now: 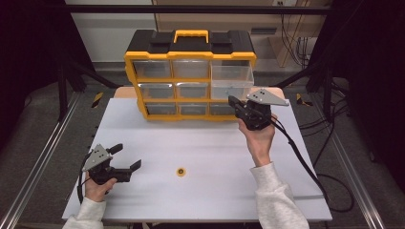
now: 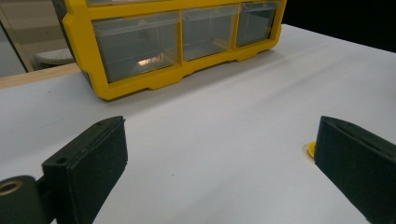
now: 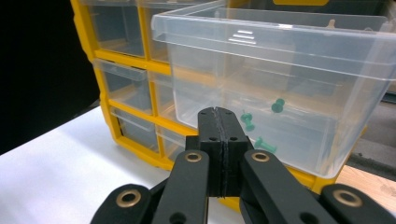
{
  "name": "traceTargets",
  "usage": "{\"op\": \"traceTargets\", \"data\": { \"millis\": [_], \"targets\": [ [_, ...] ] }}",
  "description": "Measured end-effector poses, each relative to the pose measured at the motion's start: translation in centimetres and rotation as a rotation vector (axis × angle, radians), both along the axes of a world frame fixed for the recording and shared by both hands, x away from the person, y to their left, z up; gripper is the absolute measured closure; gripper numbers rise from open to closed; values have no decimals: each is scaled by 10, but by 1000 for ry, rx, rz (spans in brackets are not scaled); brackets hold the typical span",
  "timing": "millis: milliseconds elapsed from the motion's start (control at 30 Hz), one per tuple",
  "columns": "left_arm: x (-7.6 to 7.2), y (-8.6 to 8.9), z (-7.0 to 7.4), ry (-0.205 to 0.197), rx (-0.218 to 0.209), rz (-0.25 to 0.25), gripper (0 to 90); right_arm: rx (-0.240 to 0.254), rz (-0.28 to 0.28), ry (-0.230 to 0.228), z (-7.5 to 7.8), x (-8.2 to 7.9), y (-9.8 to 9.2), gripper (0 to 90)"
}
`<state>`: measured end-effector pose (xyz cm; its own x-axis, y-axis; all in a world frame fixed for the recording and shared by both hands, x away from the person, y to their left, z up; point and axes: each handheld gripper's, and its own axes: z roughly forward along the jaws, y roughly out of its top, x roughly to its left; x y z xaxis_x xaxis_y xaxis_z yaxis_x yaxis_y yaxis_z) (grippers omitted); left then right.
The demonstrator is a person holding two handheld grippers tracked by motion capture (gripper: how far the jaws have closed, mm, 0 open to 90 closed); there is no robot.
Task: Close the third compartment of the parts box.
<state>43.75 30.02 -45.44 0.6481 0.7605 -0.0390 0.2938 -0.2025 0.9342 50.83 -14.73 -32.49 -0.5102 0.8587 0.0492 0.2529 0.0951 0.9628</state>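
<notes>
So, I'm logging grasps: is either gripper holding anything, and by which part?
Nothing is held. The right gripper is shut on itself before the pulled-out clear drawer; the left gripper is open above the table.

From the high view you look forward and down over the whole white counter (image 1: 200, 143), with the yellow drawer cabinet (image 1: 190, 76) at its far edge. Your left gripper view sits low over the counter, facing the cabinet's (image 2: 177, 42) bottom row from some way off. Your right gripper view is close up against the pulled-out clear drawer (image 3: 280, 88). All three views share the cabinet.
</notes>
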Motion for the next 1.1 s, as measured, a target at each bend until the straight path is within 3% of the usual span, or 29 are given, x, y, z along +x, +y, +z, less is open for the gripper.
{"op": "traceTargets", "data": {
  "millis": [367,1100],
  "targets": [
    [0,0,0,-1,-5,0,28,-26,-37,-3,-2,14,0,900],
    [0,1,1,-3,-5,0,28,-33,-55,-12,-1,38,-1,900]
  ]
}}
